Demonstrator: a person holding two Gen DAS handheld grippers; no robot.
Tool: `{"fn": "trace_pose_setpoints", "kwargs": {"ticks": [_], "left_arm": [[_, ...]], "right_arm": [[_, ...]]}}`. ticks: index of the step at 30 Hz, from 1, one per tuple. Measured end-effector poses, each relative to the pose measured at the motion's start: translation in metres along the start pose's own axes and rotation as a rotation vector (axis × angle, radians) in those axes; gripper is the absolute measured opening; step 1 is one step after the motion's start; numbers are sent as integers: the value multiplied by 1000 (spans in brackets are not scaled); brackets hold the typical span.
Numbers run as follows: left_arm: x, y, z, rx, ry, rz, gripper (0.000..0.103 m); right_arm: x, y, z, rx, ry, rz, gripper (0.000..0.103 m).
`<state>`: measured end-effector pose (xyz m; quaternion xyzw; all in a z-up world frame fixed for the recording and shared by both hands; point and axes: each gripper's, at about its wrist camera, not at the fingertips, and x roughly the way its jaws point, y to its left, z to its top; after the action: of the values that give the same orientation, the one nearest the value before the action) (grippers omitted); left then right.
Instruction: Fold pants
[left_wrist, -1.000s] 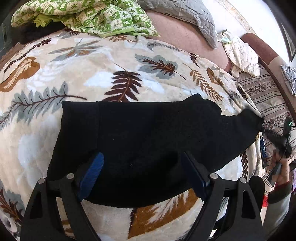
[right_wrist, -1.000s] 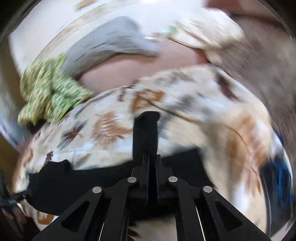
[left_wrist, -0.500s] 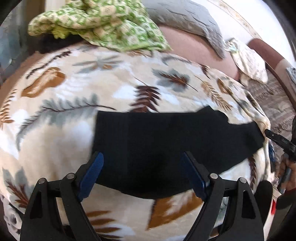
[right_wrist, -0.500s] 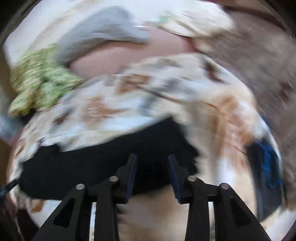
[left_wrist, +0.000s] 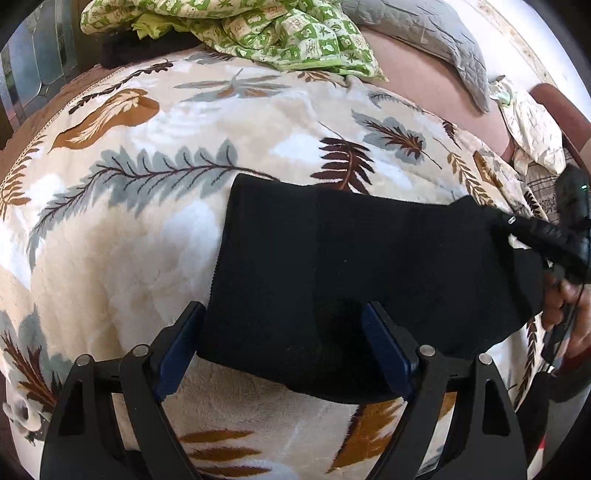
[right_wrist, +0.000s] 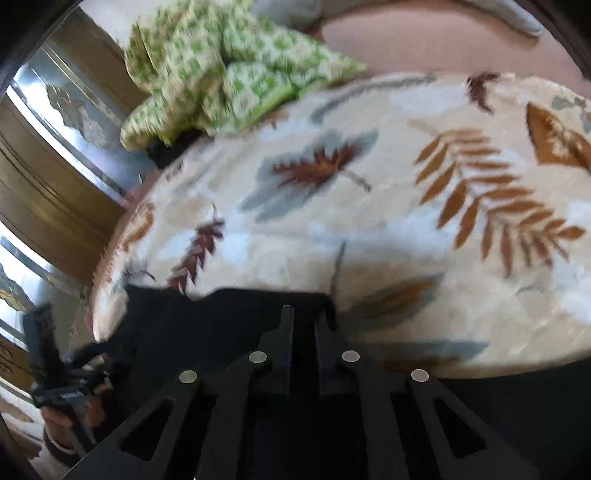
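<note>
The black pants (left_wrist: 369, 266) lie folded on a leaf-patterned blanket (left_wrist: 155, 229) – left gripper (left_wrist: 284, 347) wide open over their near edge, right gripper (right_wrist: 303, 325) pinched on their end – green cloth (left_wrist: 280, 33) behind.

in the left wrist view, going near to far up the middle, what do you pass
left gripper → black pants → leaf-print blanket → green patterned cloth
</note>
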<state>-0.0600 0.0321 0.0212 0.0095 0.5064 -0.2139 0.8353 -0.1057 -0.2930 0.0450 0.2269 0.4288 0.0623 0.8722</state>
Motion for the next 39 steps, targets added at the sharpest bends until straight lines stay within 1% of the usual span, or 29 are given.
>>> {"fn": "trace_pose_setpoints", "kwargs": {"ticks": [1, 2, 5, 6, 8, 10, 12, 13, 14, 16, 18, 20, 22, 24, 26, 29, 32, 34, 36, 39], "left_arm": [[1, -1, 0, -1, -6, 3, 87], [1, -1, -1, -2, -13, 6, 87], [3, -4, -2, 12, -33, 24, 89], [2, -5, -2, 17, -35, 26, 89], [0, -3, -2, 10, -27, 20, 89], [-6, -1, -1, -9, -27, 26, 89], [-18, 0, 0, -24, -66, 52, 89], [-23, -2, 2, -24, -90, 58, 89], [-27, -3, 2, -21, -103, 59, 89], [-32, -11, 6, -2, -117, 59, 89], [-31, -19, 8, 24, -118, 69, 89], [-28, -29, 10, 48, -120, 87, 89], [-26, -35, 10, 59, -126, 87, 89], [-23, -38, 9, 58, -127, 84, 89], [-17, -42, 8, 60, -117, 83, 89], [-13, -43, 8, 51, -104, 85, 89], [-15, -42, 9, 38, -110, 79, 89], [-20, -42, 9, 26, -119, 69, 89], [-26, -44, 8, 21, -137, 49, 89], [-27, -51, 4, 42, -140, 37, 89]], "right_arm": [[-5, 0, 0, -1, -26, -7, 8], [-4, 1, 0, -8, -29, -21, 8], [19, 4, -4, -34, 12, -121, 8], [26, 3, -6, -22, 18, -132, 8], [21, 0, -7, -2, 3, -135, 9], [13, 1, -6, -2, -2, -156, 17], [-3, 7, -8, -24, -27, -201, 24], [-12, 10, -8, -35, -44, -212, 24], [-23, 16, -9, -50, -70, -200, 24], [-31, 31, -11, -87, -93, -142, 24], [-29, 49, -11, -138, -88, -110, 24], [-16, 68, -12, -195, -66, -93, 24], [0, 78, -14, -224, -46, -95, 24], [20, 80, -15, -223, -13, -112, 24], [42, 72, -15, -192, 16, -158, 24], [55, 60, -14, -140, 20, -147, 22], [44, 65, -13, -160, 20, -147, 23], [28, 68, -18, -172, 17, -139, 26], [9, 75, -30, -205, 13, -122, 35], [-8, 90, -55, -283, 25, -122, 37]]}}
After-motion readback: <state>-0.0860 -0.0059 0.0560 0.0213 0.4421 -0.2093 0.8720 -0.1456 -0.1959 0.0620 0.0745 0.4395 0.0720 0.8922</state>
